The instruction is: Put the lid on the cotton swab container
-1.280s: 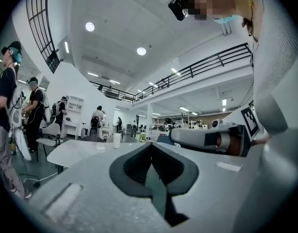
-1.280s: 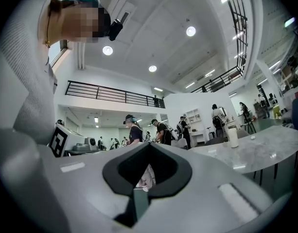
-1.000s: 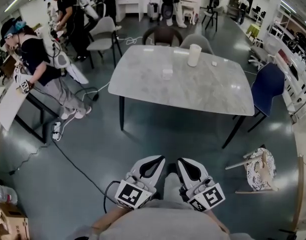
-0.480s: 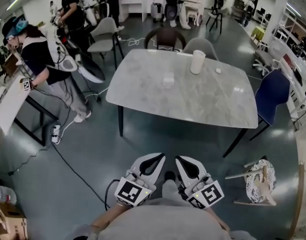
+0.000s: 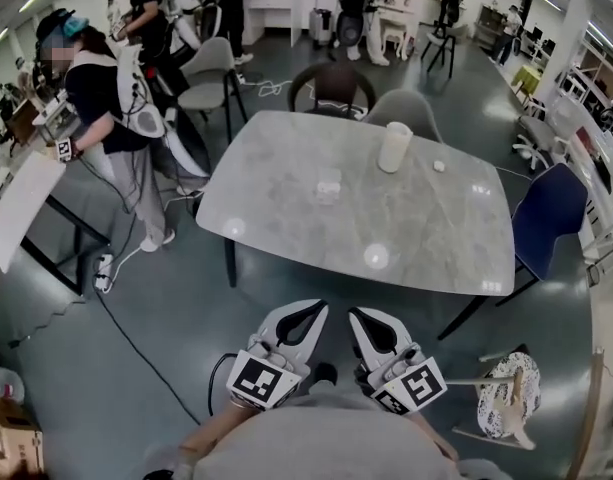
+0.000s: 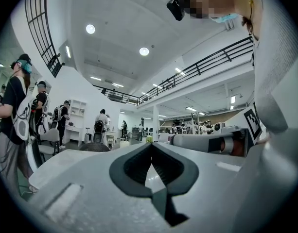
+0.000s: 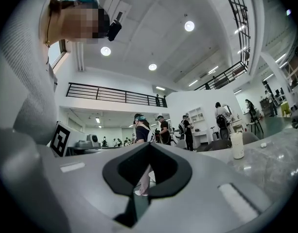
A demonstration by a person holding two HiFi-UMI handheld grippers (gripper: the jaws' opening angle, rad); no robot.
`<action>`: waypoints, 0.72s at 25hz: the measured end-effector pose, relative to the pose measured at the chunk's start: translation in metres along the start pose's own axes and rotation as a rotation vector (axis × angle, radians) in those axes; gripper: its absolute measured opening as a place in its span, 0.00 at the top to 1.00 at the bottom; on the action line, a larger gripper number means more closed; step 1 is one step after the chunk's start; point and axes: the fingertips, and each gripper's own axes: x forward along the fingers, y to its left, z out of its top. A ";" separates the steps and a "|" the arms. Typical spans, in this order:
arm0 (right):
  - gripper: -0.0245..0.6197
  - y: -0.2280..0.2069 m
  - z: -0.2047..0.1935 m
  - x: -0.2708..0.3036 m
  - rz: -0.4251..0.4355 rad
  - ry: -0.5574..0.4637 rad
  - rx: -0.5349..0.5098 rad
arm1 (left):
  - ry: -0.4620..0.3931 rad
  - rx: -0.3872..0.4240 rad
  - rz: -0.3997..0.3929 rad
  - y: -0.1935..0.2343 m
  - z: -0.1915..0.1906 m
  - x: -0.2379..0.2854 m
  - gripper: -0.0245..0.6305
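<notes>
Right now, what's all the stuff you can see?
table: one, grey marble, middle
tall container: one, white, far side of table
small piece: one, white, right of tall container
small box: one, pale, mid-table
dark chair: one, brown, behind table
grey chairs: two, behind table and left
blue chair: one, table's right
stool: one, patterned seat, floor right
people: several, dark tops, left, back
left gripper: one, white, shut, empty, bottom
right gripper: one, white, shut, empty, bottom

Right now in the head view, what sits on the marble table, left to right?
small translucent box → tall white cylinder → small white piece
</notes>
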 end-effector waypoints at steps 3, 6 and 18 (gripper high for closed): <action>0.96 -0.022 0.006 0.006 0.014 0.005 0.000 | -0.006 -0.002 0.007 0.006 0.004 0.025 0.96; 0.96 -0.046 0.009 0.009 0.017 0.010 0.000 | -0.013 0.010 0.009 0.008 0.005 0.049 0.96; 0.96 -0.067 -0.001 0.028 0.075 0.021 0.049 | 0.008 -0.005 0.052 0.024 -0.006 0.071 0.96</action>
